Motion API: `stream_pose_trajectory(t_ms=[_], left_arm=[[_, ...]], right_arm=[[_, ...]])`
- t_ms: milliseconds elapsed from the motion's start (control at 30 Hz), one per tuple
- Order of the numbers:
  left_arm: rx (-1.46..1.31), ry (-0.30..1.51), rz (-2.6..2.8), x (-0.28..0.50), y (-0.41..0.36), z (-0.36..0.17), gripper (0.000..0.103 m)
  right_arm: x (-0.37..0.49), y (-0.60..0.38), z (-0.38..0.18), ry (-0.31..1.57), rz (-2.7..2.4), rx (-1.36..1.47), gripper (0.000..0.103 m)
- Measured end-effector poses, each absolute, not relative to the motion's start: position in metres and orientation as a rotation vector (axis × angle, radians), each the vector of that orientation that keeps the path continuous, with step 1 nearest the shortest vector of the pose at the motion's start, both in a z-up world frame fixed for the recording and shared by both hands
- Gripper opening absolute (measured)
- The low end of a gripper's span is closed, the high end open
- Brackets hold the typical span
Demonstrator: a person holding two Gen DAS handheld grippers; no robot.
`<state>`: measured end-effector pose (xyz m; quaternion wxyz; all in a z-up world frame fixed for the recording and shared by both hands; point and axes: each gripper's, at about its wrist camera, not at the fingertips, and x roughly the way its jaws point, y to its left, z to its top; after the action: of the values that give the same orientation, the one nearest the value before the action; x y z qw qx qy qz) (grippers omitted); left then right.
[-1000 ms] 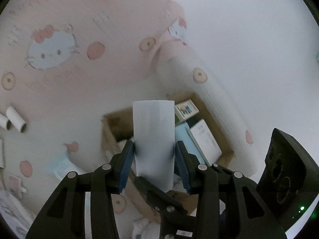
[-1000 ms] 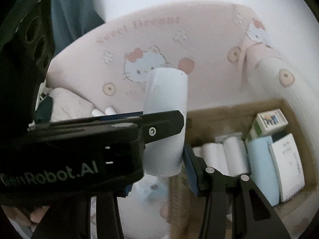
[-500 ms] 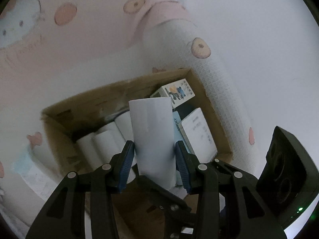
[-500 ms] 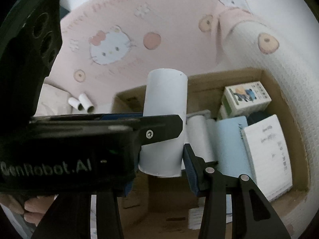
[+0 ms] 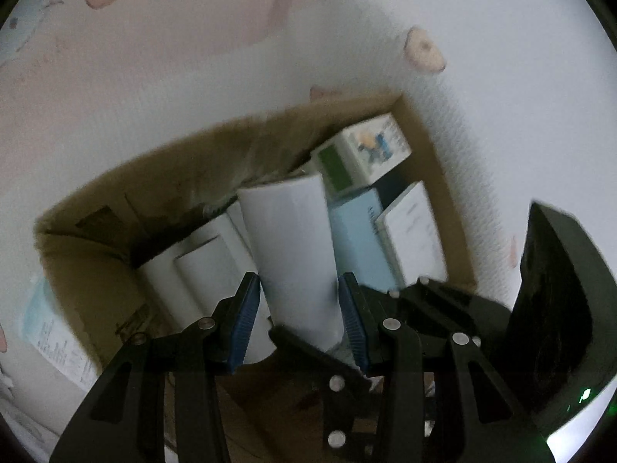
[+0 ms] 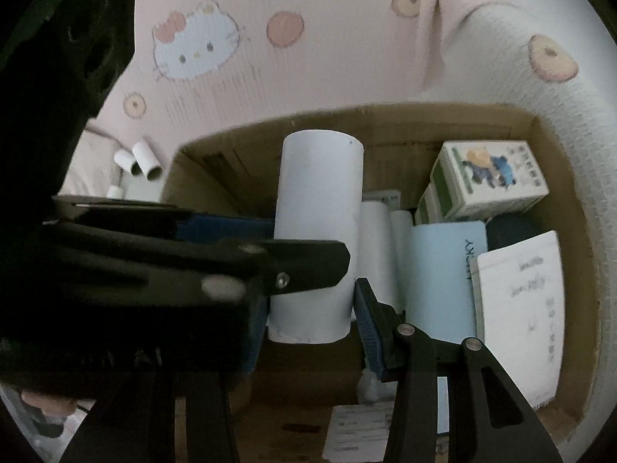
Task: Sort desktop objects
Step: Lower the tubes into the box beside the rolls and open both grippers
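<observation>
Left hand-held gripper point(image 5: 300, 318): blue ribbed pads part-open, clamped on white smooth paper tube point(image 5: 293, 247). Right hand-held gripper point(image 6: 308, 308): same, holding second white paper tube point(image 6: 318, 231) upright, over brown corrugated cardboard box point(image 6: 443, 115).

Progress: beyond tips, several white rolls point(image 5: 200, 266) already in box; right of them pale blue flat pack point(image 6: 439, 270), white booklet point(image 6: 520, 308), green-white printed carton point(image 6: 486, 181).

Left: both held tubes to drop; two short tubes point(image 6: 140, 158) lie far left on pink cartoon-print bedding point(image 6: 231, 77), probably still unsorted.
</observation>
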<state>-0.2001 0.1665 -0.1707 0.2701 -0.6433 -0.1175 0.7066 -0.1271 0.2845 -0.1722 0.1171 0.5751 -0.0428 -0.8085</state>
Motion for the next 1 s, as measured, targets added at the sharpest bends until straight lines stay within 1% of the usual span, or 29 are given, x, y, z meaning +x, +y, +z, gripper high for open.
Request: stream_pose_trajectory(t_ms=[67, 133, 200, 333, 433, 500, 633, 667, 700, 733, 767, 867, 1000], left_arm=[[-1.778, -0.253, 1.929, -0.2, 0.165, -0.178, 0.045], [-1.753, -0.23, 1.922, -0.197, 0.164, -0.176, 0.044], [-1.748, -0.187, 1.929, -0.194, 0.163, -0.172, 0.044], [-1.693, -0.049, 1.993, -0.19, 0.166, -0.162, 0.044], [-1.633, -0.009, 1.996, -0.182, 0.166, -0.156, 0.042], [-1.604, 0.001, 1.991, -0.179, 0.167, -0.154, 0.025], [-1.615, 0.026, 1.972, -0.18, 0.17, -0.16, 0.016], [-1.622, 0.029, 1.971, -0.181, 0.171, -0.161, 0.014], [-1.633, 0.028, 1.967, -0.181, 0.17, -0.164, 0.013], [-1.636, 0.023, 1.966, -0.181, 0.17, -0.165, 0.013], [-1.642, 0.017, 1.963, -0.182, 0.169, -0.167, 0.012], [-1.65, 0.012, 1.968, -0.184, 0.167, -0.17, 0.012], [-1.654, 0.003, 1.978, -0.189, 0.161, -0.171, 0.012]], right_arm=[[-0.135, 0.289, -0.185, -0.14, -2.337, 1.742, 0.042], [-0.14, 0.293, -0.194, -0.149, -2.326, 1.79, 0.041], [-0.144, 0.299, -0.201, -0.207, -2.297, 1.816, 0.041], [-0.141, 0.302, -0.199, -0.23, -2.294, 1.815, 0.041], [-0.133, 0.309, -0.194, -0.307, -2.313, 1.814, 0.041], [-0.123, 0.312, -0.187, -0.327, -2.327, 1.804, 0.041], [-0.102, 0.298, -0.185, -0.328, -2.233, 1.82, 0.041], [-0.1, 0.291, -0.184, -0.306, -2.211, 1.825, 0.04], [-0.099, 0.287, -0.186, -0.285, -2.2, 1.83, 0.036], [-0.099, 0.281, -0.189, -0.269, -2.182, 1.842, 0.026], [-0.101, 0.279, -0.191, -0.281, -2.163, 1.855, 0.023], [-0.111, 0.274, -0.202, -0.345, -2.119, 1.885, 0.02], [-0.126, 0.268, -0.214, -0.305, -2.107, 1.944, 0.02]])
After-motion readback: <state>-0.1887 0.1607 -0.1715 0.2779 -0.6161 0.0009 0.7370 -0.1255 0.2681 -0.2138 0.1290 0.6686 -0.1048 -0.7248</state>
